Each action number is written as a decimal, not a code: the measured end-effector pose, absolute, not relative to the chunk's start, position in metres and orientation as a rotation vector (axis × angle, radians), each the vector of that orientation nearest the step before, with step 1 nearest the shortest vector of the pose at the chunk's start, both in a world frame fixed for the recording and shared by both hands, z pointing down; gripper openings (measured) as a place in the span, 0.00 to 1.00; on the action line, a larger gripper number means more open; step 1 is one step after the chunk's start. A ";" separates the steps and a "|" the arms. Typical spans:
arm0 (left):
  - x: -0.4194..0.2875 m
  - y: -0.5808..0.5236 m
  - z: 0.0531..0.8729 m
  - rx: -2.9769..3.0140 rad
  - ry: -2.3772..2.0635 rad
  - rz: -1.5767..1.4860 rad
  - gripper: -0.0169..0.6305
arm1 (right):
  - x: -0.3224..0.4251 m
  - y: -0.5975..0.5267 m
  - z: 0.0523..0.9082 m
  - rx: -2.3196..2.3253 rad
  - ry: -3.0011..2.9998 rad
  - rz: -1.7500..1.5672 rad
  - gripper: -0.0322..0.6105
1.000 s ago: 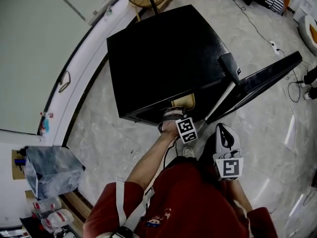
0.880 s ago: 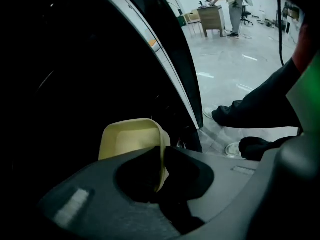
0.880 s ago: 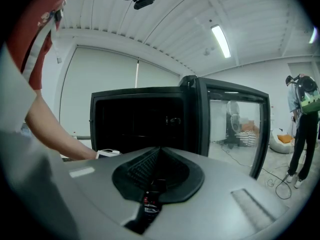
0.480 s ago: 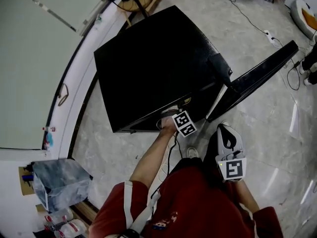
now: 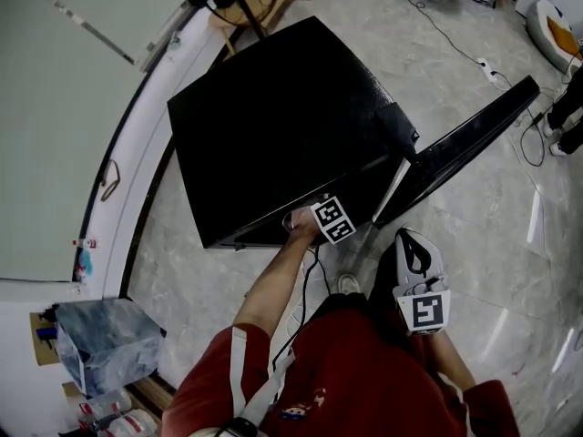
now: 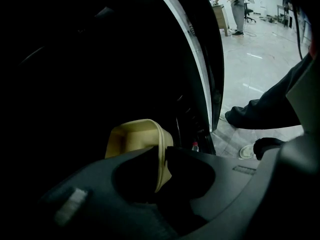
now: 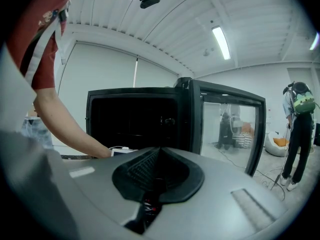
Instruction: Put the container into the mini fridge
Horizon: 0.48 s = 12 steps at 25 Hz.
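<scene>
The black mini fridge [image 5: 273, 126] stands on the floor with its door [image 5: 455, 144] swung open to the right. My left gripper [image 6: 160, 151] reaches inside the dark fridge; in the head view only its marker cube [image 5: 332, 219] shows at the opening. The yellow container [image 6: 135, 139] sits low inside, its rim between the jaws. The jaws are opening but still touch the rim. My right gripper [image 5: 412, 244] hangs shut and empty in front of the fridge [image 7: 135, 119], pointing at the door [image 7: 230, 124].
A grey bin [image 5: 105, 340] stands at the lower left by the white wall. Cables [image 5: 455, 39] run over the tiled floor behind the fridge. A person [image 7: 297, 129] stands at the far right. Another person [image 6: 235, 4] is far off.
My left gripper has gone deeper into the fridge. The yellow container, seen at the opening a second ago, is now hidden under the fridge top. The right gripper has hardly moved.
</scene>
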State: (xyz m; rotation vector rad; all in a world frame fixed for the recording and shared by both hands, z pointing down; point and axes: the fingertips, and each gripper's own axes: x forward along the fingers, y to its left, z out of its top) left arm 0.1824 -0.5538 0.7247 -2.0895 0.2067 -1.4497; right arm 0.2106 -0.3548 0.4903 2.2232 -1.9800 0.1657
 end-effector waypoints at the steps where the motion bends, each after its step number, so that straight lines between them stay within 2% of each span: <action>1: 0.184 -0.555 0.725 -2.087 0.204 -1.454 0.12 | 0.210 -0.354 0.490 2.224 -1.979 0.174 0.05; 7: 0.187 -0.558 0.725 -2.046 0.219 -1.463 0.14 | 0.207 -0.353 0.492 2.216 -1.975 0.177 0.05; 9: 0.187 -0.559 0.727 -2.032 0.221 -1.480 0.24 | 0.207 -0.354 0.492 2.212 -1.972 0.181 0.05; 12: 0.187 -0.561 0.725 -2.033 0.235 -1.481 0.26 | 0.209 -0.354 0.492 2.209 -1.964 0.179 0.05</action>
